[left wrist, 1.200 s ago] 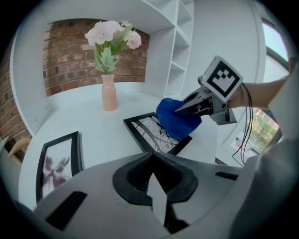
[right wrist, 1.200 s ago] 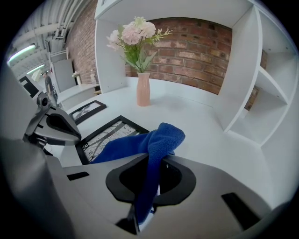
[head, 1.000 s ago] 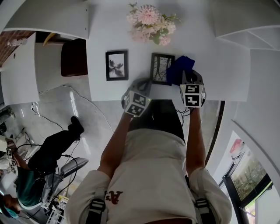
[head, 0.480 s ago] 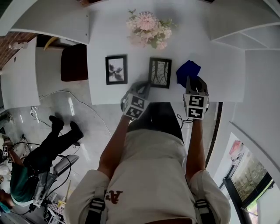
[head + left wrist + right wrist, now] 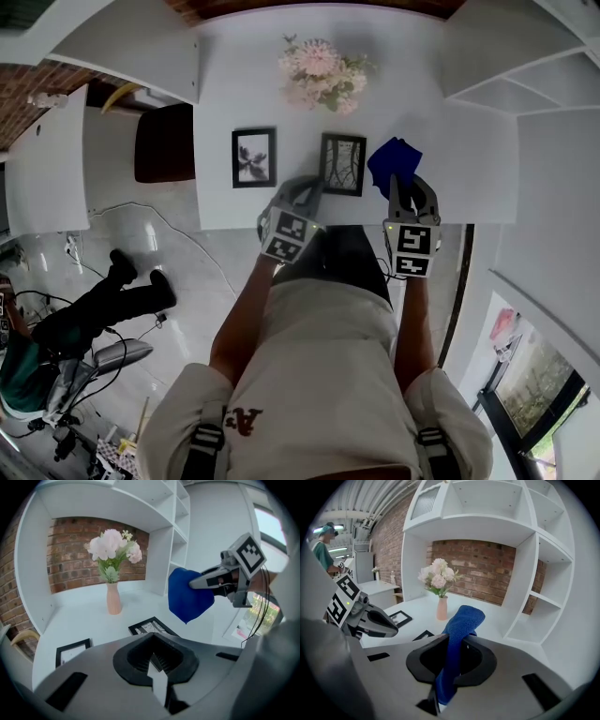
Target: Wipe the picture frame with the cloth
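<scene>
Two black picture frames lie flat on the white table (image 5: 469,178): one at the left (image 5: 253,157) and one in the middle (image 5: 343,164). My right gripper (image 5: 403,183) is shut on a blue cloth (image 5: 394,161), which hangs above the table just right of the middle frame. In the right gripper view the cloth (image 5: 461,625) rises out of the shut jaws (image 5: 452,663). My left gripper (image 5: 312,192) sits at the middle frame's near left corner, jaws shut and empty (image 5: 157,665). From there I see the middle frame (image 5: 150,626), the cloth (image 5: 190,595) and the right gripper (image 5: 225,578).
A pink vase of pale flowers (image 5: 323,67) stands at the back of the table, and white shelving (image 5: 534,564) rises behind and to the right. A dark chair (image 5: 164,141) stands left of the table. A person (image 5: 56,337) is on the floor at the far left.
The right gripper has carried the cloth off the middle frame's right edge, a little to the right. The left gripper has stayed at the frame's near left corner.
</scene>
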`<state>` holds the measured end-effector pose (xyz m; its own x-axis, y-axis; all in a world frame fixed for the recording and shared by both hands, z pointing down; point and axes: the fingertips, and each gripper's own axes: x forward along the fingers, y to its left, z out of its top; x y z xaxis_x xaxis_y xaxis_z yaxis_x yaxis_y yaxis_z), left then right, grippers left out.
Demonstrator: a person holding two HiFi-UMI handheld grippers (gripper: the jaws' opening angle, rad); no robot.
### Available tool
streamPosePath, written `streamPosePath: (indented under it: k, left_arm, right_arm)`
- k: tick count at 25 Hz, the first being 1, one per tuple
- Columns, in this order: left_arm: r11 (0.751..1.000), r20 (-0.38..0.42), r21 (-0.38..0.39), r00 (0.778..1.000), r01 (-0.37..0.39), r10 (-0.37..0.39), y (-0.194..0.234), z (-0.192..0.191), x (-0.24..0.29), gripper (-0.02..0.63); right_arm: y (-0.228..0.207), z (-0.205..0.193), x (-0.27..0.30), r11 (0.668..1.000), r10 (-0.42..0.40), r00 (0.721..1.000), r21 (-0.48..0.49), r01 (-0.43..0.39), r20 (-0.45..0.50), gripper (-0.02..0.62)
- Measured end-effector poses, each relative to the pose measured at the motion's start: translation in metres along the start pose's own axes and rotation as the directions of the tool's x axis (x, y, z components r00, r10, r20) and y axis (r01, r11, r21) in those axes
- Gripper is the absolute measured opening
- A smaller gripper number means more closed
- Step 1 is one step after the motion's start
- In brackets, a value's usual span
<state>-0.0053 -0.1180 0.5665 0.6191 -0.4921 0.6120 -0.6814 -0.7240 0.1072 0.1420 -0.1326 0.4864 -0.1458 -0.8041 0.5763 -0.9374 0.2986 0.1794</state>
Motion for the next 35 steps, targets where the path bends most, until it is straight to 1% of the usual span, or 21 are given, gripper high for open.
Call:
streamPosePath:
  k: [4,10,16,20,22,26,31,35]
  left_arm:
    - [1.000,0.063,-0.001,0.998,-0.016,0.016,0.003,0.026,-0.016,0.000]
    - [1.000,0.165,-0.007,0.986,-0.021,0.022,0.007,0.068,-0.041,0.000]
    - [0.999,0.259,-0.001,0.965,-0.044,0.043,0.008,0.105,-0.071,0.000]
    - [0.999,0.322,-0.010,0.945,-0.053,0.053,0.006,0.127,-0.093,0.000]
    - [0.998,0.344,-0.009,0.937,-0.058,0.057,0.005,0.135,-0.102,0.000]
    - [0.997,0.385,0.000,0.921,-0.071,0.066,0.005,0.148,-0.116,0.000]
    - [0.996,0.410,0.004,0.909,-0.085,0.076,0.005,0.159,-0.131,0.000]
    - [0.995,0.440,0.013,0.894,-0.101,0.085,0.003,0.167,-0.142,0.001]
  right_arm:
    - [0.006,0.020,-0.013,1.000,-0.003,0.999,-0.024,0.004,0.049,0.028]
    - [0.013,0.047,-0.031,0.999,0.007,0.993,-0.042,-0.002,0.121,0.028]
    - [0.020,0.077,-0.050,0.999,0.015,0.978,-0.031,-0.009,0.207,0.028]
    - [0.022,0.101,-0.067,1.000,0.019,0.958,-0.015,-0.015,0.287,0.026]
    - [0.025,0.111,-0.074,1.000,0.019,0.950,-0.019,-0.014,0.313,0.023]
    - [0.031,0.121,-0.082,0.999,0.023,0.946,-0.047,-0.008,0.325,0.021]
    - [0.034,0.123,-0.086,0.999,0.037,0.944,-0.035,-0.027,0.327,0.021]
    - [0.037,0.127,-0.092,0.999,0.048,0.941,-0.038,-0.037,0.335,0.021]
